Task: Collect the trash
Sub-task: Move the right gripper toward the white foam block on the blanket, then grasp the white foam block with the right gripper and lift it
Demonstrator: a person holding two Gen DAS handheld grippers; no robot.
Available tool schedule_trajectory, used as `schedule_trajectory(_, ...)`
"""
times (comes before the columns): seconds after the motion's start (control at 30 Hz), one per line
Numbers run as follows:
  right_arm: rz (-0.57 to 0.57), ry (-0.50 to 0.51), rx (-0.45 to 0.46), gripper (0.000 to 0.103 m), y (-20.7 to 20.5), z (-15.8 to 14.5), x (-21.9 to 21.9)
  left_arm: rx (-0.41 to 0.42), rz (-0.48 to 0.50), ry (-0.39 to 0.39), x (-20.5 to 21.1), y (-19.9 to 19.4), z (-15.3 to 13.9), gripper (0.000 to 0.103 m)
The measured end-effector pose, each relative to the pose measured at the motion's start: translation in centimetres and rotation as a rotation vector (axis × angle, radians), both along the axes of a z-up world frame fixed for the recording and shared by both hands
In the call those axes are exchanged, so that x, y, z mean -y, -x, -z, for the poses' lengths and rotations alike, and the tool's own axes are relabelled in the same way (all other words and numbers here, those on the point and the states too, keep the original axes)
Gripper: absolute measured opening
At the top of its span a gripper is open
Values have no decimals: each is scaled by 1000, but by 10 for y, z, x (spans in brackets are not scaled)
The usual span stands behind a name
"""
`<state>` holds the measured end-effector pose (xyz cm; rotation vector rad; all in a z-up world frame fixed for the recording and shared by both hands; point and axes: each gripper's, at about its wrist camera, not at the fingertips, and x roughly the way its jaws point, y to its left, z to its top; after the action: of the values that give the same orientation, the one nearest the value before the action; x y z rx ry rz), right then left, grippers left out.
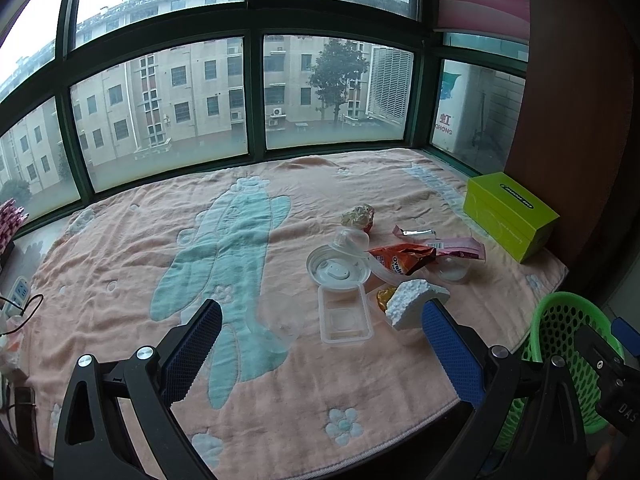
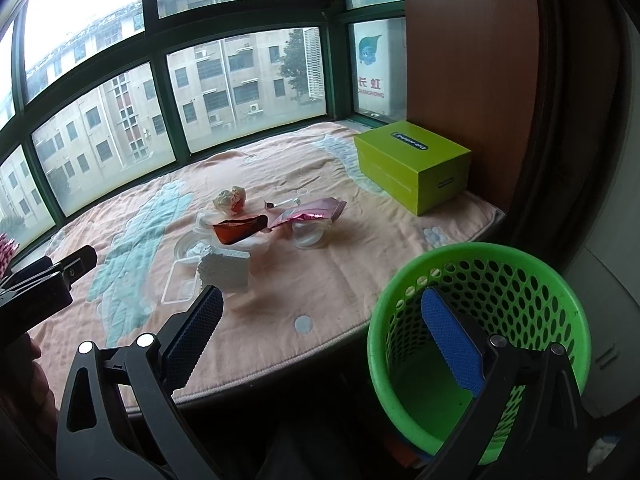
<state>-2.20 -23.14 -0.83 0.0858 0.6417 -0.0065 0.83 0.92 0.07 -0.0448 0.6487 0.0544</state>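
Note:
A pile of trash lies on the pink blanket [image 1: 120, 264]: a white foam chunk [image 1: 414, 304], a clear rectangular tray [image 1: 344, 318], a round clear lid [image 1: 338, 270], an orange snack wrapper [image 1: 404, 258], a pink wrapper [image 1: 460, 248], a crumpled wrapper [image 1: 358, 216] and a clear cup [image 1: 452, 270]. The foam chunk [image 2: 224, 272] and orange wrapper [image 2: 240, 230] also show in the right wrist view. A green mesh basket [image 2: 480, 344] stands beside the blanket's edge. My left gripper [image 1: 320, 340] is open and empty, just short of the pile. My right gripper [image 2: 320, 328] is open and empty, its right finger over the basket.
A lime green box [image 1: 508, 214] sits at the blanket's far right by a wooden panel [image 2: 472, 60]. Windows [image 1: 256, 92] run along the far side. A power strip and cable [image 1: 16, 300] lie at the left edge. The left gripper's body [image 2: 40, 284] shows at the left.

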Motion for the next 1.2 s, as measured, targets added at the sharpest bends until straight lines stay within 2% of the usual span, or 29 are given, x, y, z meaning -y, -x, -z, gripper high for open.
schedule_trajectory(0.5,-102,-1,-23,98,-32,7,-27,-10,-70,16,-36,-20,0,97)
schedule_trajectory(1.0,-246,-53,-92,98,-85,37,-69,-51,-147,28,-78,-31,17,97)
schedule_trajectory(1.2,-269,-65,-126,98,-110,56,-81,-71,-168,40,-90,-35,27,97)
